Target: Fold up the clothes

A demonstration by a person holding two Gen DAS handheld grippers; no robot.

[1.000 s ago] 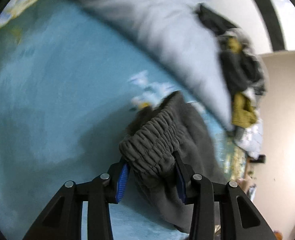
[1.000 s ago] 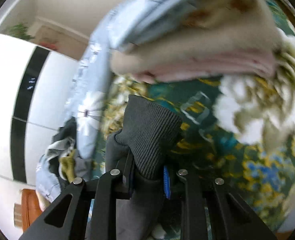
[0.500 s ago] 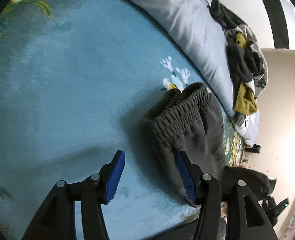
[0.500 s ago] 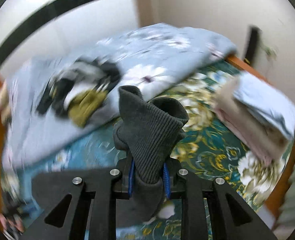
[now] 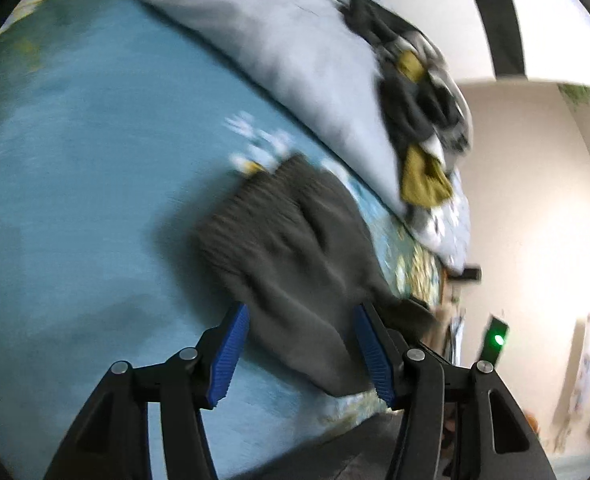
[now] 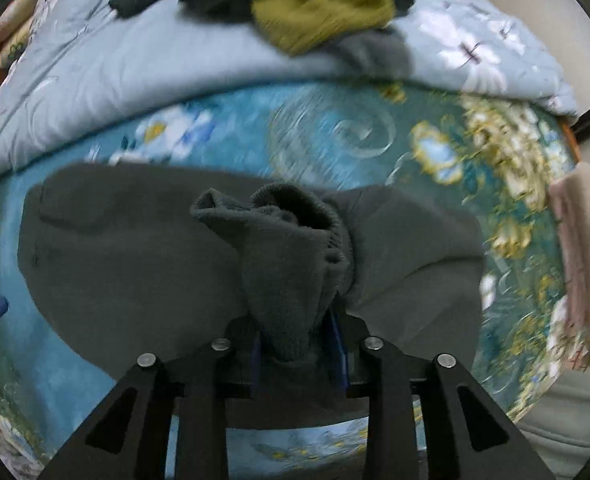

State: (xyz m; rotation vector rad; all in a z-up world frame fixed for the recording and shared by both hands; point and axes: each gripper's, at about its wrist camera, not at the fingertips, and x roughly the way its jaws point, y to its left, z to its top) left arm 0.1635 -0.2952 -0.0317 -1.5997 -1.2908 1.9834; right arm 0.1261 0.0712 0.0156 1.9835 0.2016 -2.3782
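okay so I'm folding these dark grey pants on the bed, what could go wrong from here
The right claw pinches only the ribbed cuff of the dark grey pants, so it might slip free if tugged. The left claw is open over the pants; with that end unpinned, the fold may drag crooked. The pile of clothes on the quilt sits close and could snag.
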